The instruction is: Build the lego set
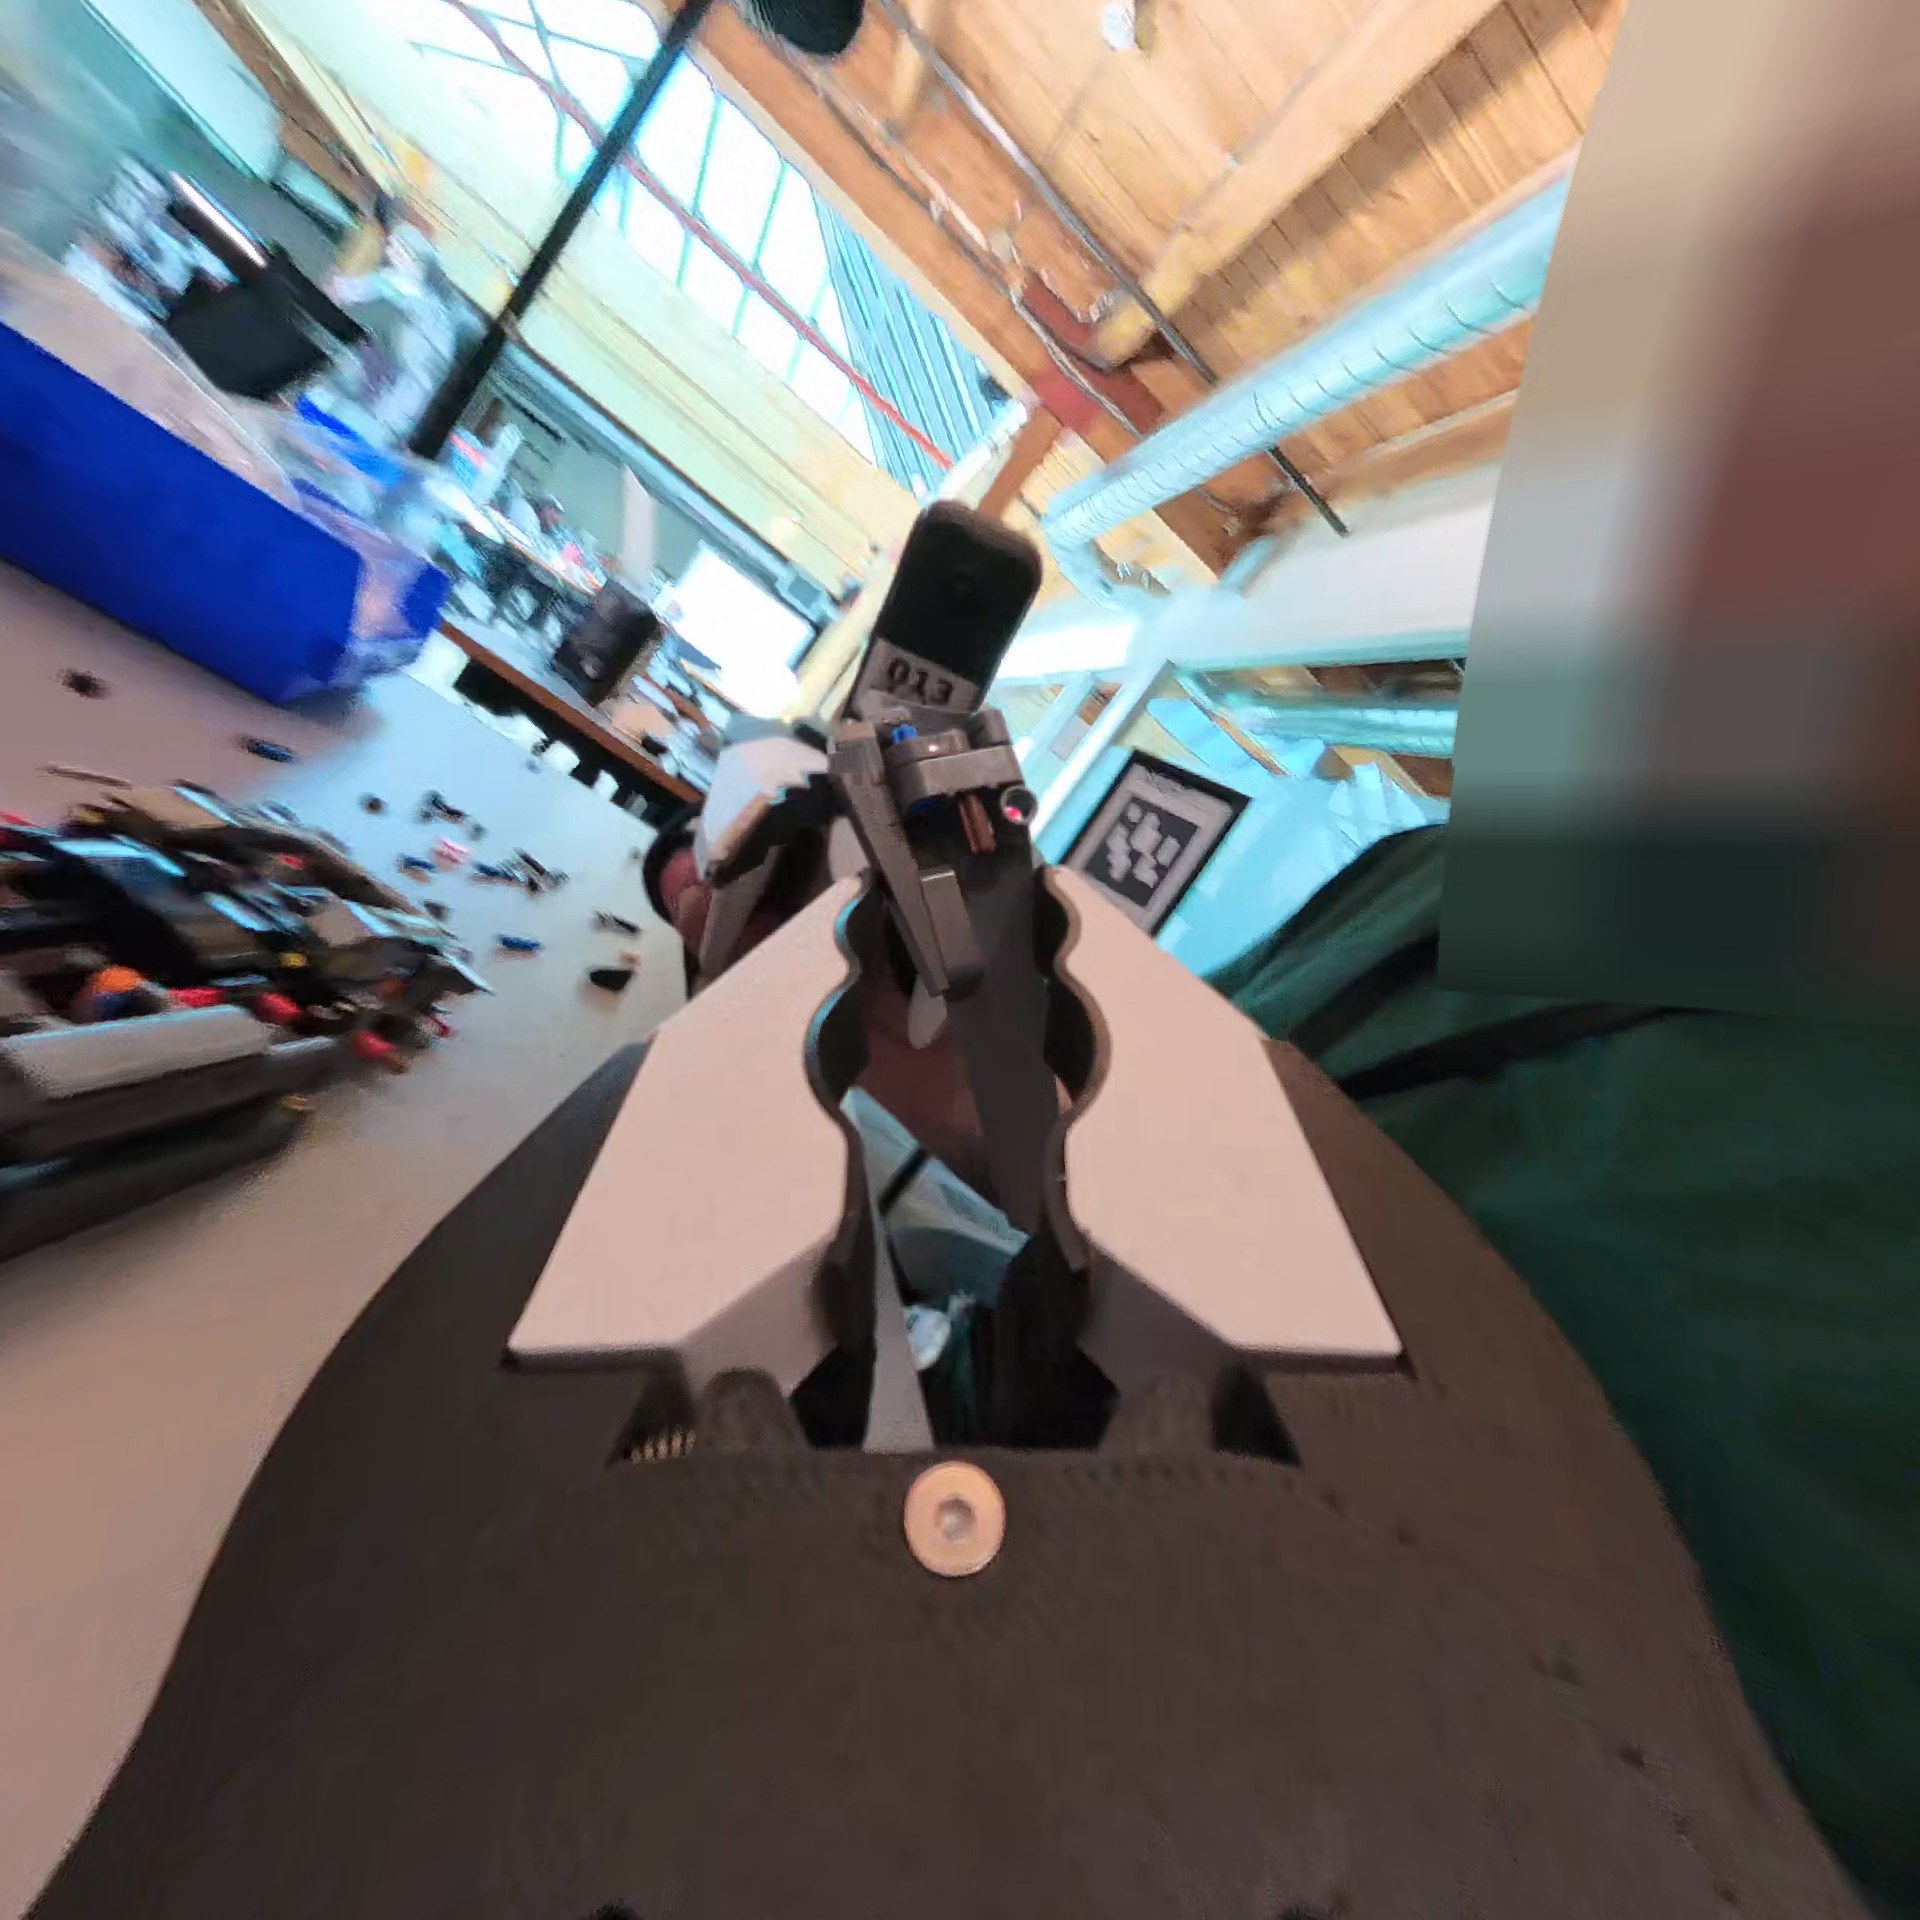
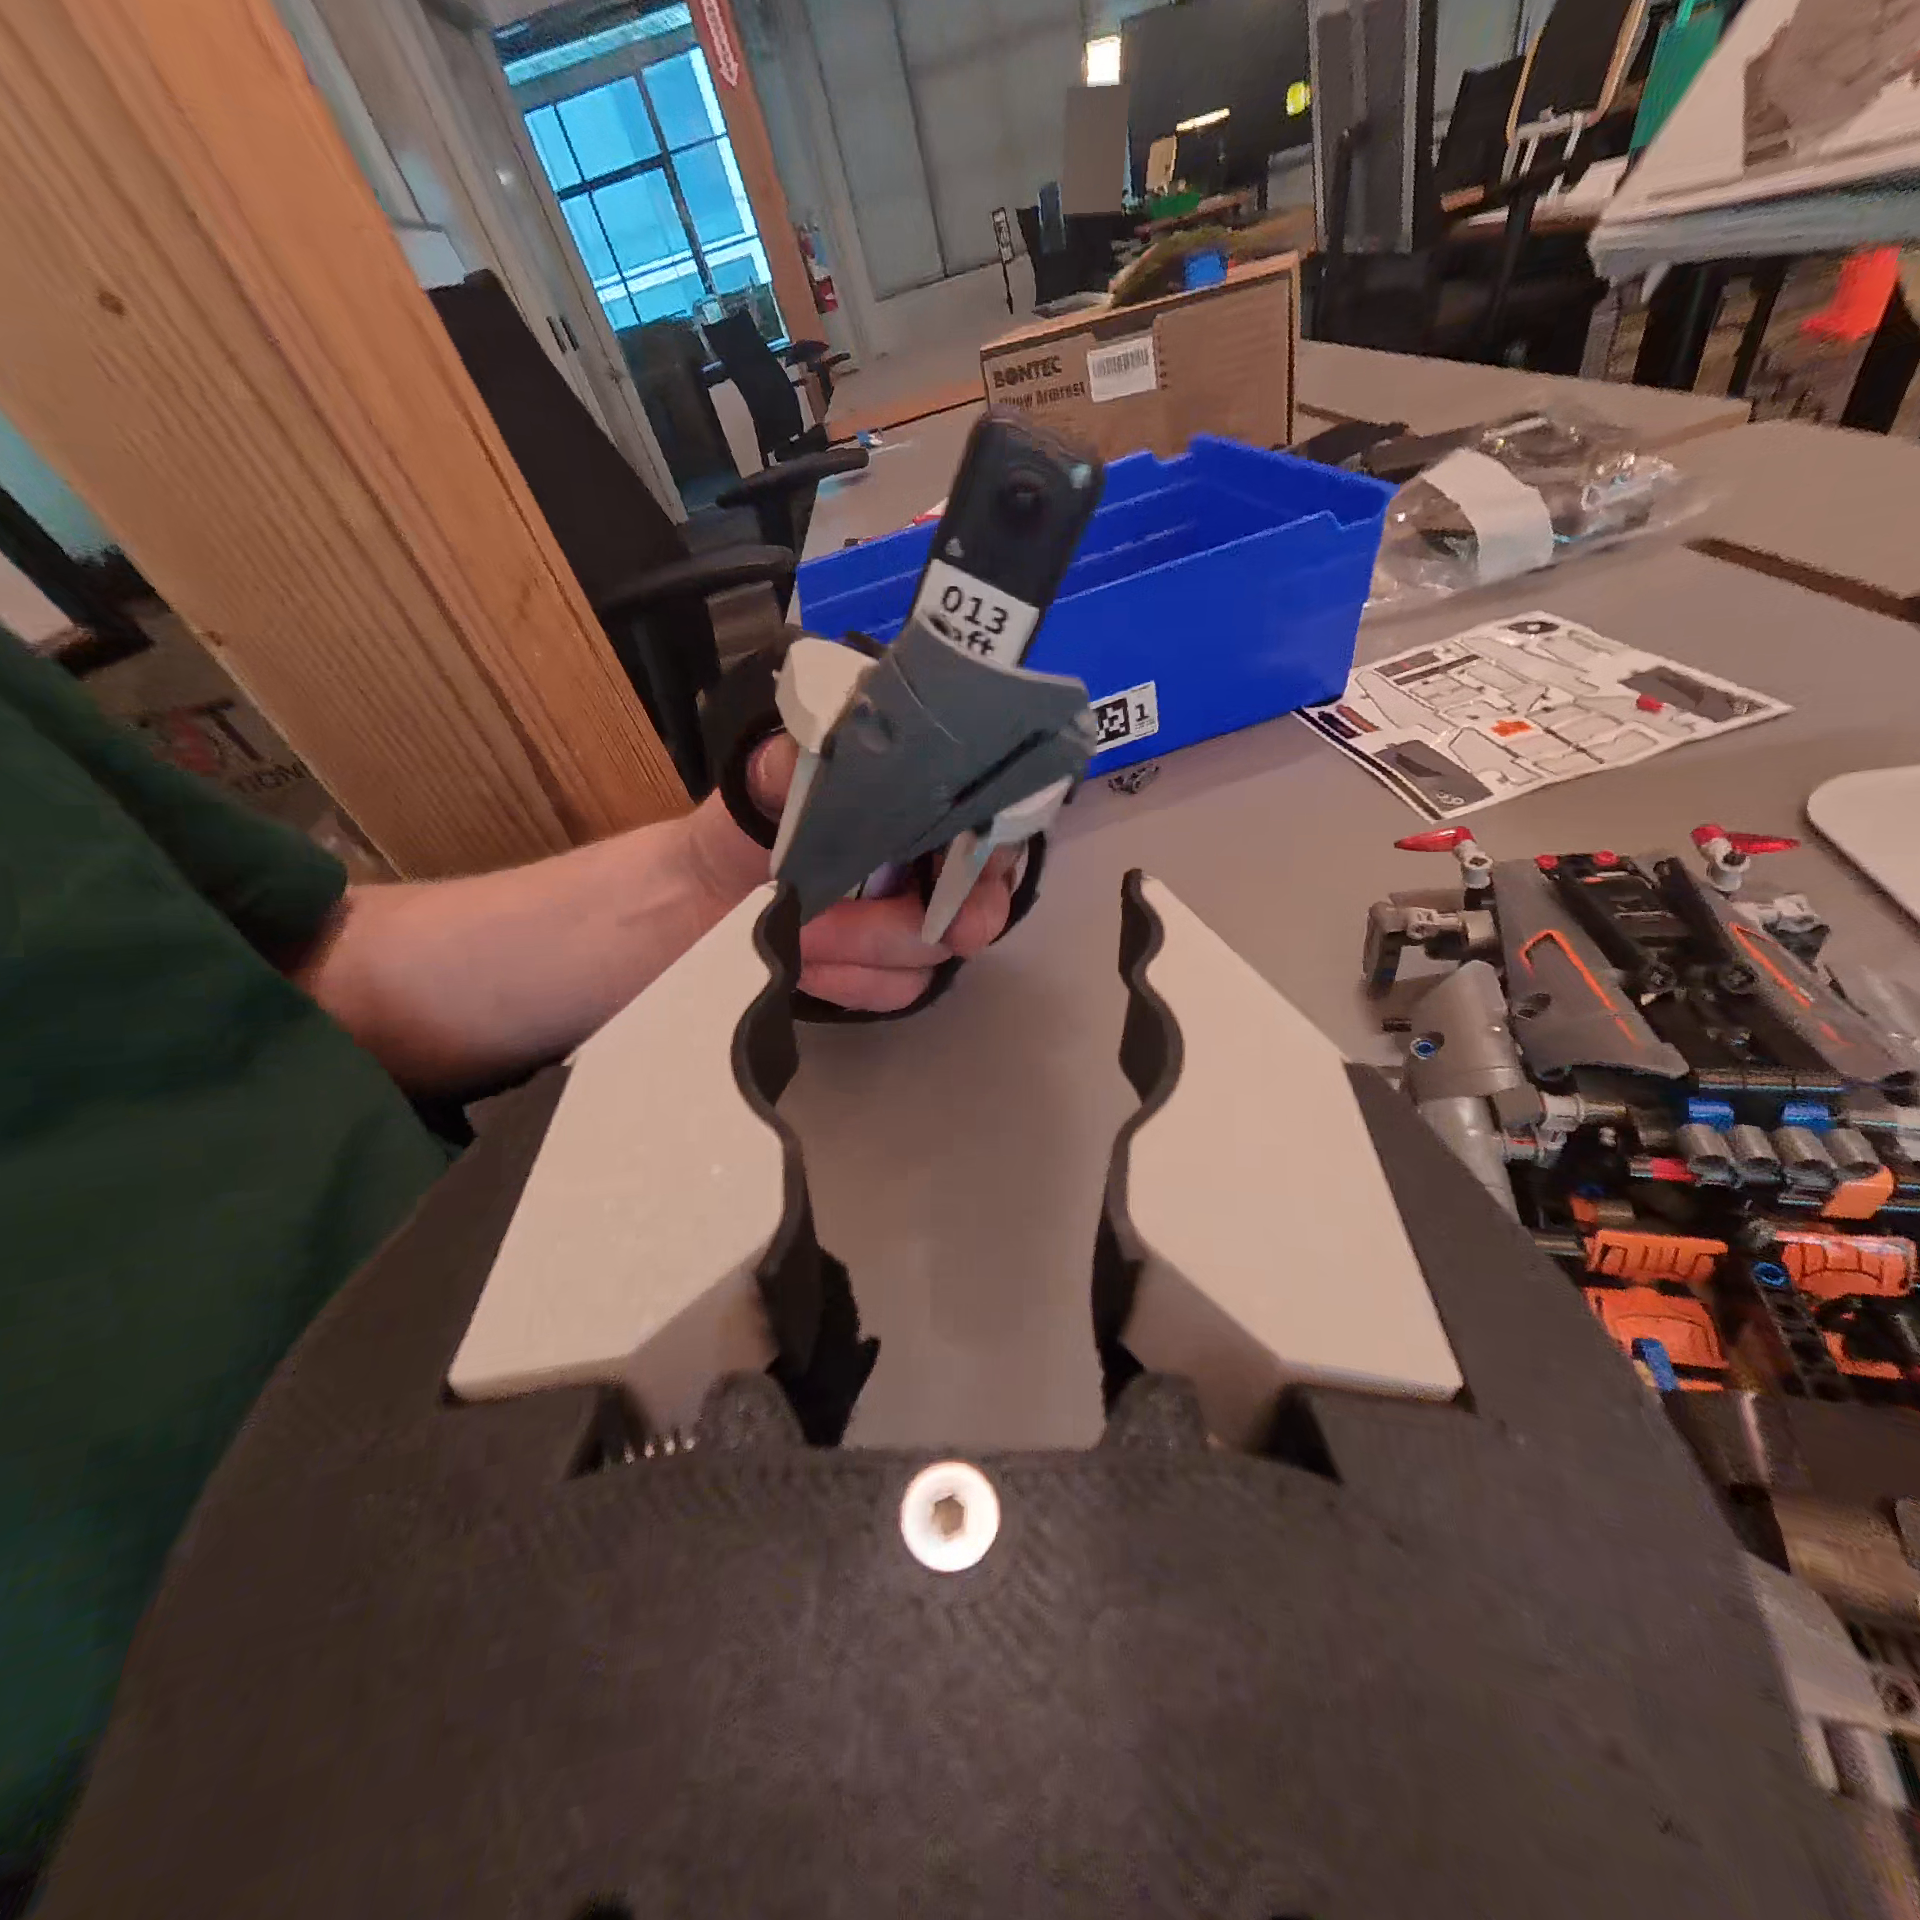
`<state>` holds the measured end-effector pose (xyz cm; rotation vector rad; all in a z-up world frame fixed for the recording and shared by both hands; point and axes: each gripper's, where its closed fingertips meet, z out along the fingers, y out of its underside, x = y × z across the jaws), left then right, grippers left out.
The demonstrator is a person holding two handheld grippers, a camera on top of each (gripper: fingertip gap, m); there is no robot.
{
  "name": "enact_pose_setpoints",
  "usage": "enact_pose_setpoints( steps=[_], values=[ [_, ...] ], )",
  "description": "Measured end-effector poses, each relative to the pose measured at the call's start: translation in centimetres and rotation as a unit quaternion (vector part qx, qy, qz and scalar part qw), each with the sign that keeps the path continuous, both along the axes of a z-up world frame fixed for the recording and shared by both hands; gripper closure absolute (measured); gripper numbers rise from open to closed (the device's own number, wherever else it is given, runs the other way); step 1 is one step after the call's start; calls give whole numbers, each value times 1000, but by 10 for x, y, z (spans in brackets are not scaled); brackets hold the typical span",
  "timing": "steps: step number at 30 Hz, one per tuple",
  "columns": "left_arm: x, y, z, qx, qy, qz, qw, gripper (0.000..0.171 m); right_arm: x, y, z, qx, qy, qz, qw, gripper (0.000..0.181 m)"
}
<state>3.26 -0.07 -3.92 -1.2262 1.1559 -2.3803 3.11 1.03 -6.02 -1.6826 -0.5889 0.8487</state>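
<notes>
Right gripper [image 2: 956,904] is closest up, fingers spread wide with nothing between them, just grey table [image 2: 956,1195] showing in the gap. Left gripper [image 1: 948,888] is raised off the table just past its tips, pinching what looks like a grey lego panel piece [image 2: 925,769] between its fingers. Half-built lego car [image 2: 1662,1091], black and orange, sits on the table off to the right. Farther back are a blue bin [image 2: 1195,582] and a printed sheet [image 2: 1538,707]. Loose lego bits [image 1: 499,862] are scattered around, blurry.

Grey table [image 2: 1299,831]: lego car [image 2: 1662,1091], blue bin [image 2: 1195,603], instruction sheet [image 2: 1538,707].
</notes>
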Motion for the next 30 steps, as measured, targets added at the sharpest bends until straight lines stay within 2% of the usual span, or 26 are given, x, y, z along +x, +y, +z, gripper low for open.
enact_pose_setpoints(
  steps=[2, 6, 11, 13, 16, 23, 28, 30],
  values=[
    [6, -24, -4, 5, 5, -50, 999, 145, -1, -16, 0, 30, -14, -7, 999, 124],
    [21, -55, -10, -42, -8, -119, 992, 145, 1, -46, 1, 45, 25, -12, 999, 130],
    [33, -74, -23, -81, 13, -186, 979, 144, 17, -63, -6, 5, 113, -9, 994, 141],
    [39, -73, -24, -74, 18, -181, 981, 145, 22, -64, -5, -8, 157, -7, 987, 145],
    [43, -67, -25, -85, 22, -175, 981, 145, 28, -59, -6, -11, 179, -13, 984, 146],
    [45, -54, -25, -56, 28, -125, 990, 146, 31, -49, -5, -23, 149, -1, 988, 150],
    [42, -44, -19, -98, 21, -130, 986, 146, 31, -38, -1, -28, 168, 17, 985, 153],
    [44, -35, -20, -116, 26, -116, 986, 144, 33, -36, 2, 1, 156, 10, 988, 165]
  ],
)
